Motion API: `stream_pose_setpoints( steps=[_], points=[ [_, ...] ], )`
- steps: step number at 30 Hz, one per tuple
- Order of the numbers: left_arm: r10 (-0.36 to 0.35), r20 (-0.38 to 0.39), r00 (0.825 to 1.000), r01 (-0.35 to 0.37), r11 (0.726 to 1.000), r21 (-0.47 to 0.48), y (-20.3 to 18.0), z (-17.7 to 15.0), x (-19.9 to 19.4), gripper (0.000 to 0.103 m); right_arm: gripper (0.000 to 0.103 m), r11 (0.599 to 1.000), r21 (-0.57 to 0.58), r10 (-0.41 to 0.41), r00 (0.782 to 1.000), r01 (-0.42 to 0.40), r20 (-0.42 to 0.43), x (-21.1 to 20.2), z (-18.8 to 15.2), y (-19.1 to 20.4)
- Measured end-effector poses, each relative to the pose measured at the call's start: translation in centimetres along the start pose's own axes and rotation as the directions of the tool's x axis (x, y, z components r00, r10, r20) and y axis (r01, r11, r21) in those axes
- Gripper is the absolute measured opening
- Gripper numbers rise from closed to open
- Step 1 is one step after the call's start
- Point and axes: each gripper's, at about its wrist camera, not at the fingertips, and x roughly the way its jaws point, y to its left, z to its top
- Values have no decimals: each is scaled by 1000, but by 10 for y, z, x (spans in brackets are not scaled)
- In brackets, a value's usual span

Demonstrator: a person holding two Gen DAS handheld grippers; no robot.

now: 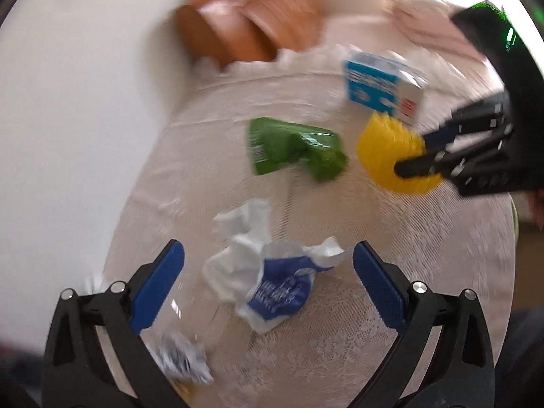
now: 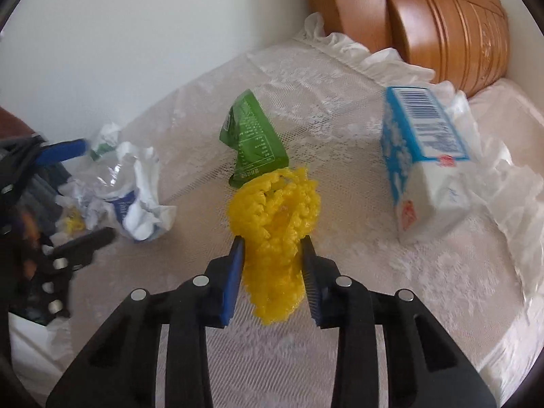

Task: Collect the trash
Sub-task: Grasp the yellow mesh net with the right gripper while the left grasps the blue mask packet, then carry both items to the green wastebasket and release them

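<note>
Trash lies on a bed with a lace cover [image 2: 357,357]. My right gripper [image 2: 273,248] is shut on a yellow mesh net [image 2: 275,210], with both pads pressed into its sides; the left wrist view shows the same net [image 1: 384,149] in that gripper [image 1: 411,156]. Just beyond it lies a green packet [image 2: 253,139] [image 1: 289,149]. My left gripper [image 1: 268,250] is open and straddles a crumpled white and blue wrapper [image 1: 272,285] without touching it. That wrapper [image 2: 142,183] shows between the left gripper's [image 2: 93,190] fingers. A blue and white carton [image 2: 421,156] [image 1: 380,88] lies to the right.
A crushed clear bottle [image 2: 108,176] lies against the wrapper, and a crumpled foil scrap [image 1: 183,357] lies near my left finger. A wooden headboard [image 2: 442,17] stands at the far end, with a white wall [image 2: 119,34] on the left. A clear plastic bag [image 2: 503,183] lies by the carton.
</note>
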Motion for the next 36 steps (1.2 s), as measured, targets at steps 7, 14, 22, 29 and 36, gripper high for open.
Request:
stream_pose_setpoints(
  steps=[7, 14, 22, 29, 36],
  points=[
    [-66, -173, 983, 118, 944, 308, -18, 3, 47, 95, 34, 998, 65, -3, 999, 1, 41, -44, -26, -11],
    [-44, -201, 979, 116, 925, 363, -13, 3, 73, 82, 36, 988, 156, -16, 999, 8, 50, -64, -57, -28],
    [-100, -187, 977, 139, 968, 208, 5, 14, 74, 59, 36, 982, 190, -38, 996, 24, 75, -81, -74, -36],
    [-86, -83, 993, 91, 994, 65, -16, 27, 28, 58, 36, 976, 215, -74, 988, 43, 138, -123, -91, -56],
    [-69, 36, 997, 73, 990, -124, -85, 55, -38, 58, 36, 963, 255, -138, 976, 92, 169, -174, -129, -95]
  ],
)
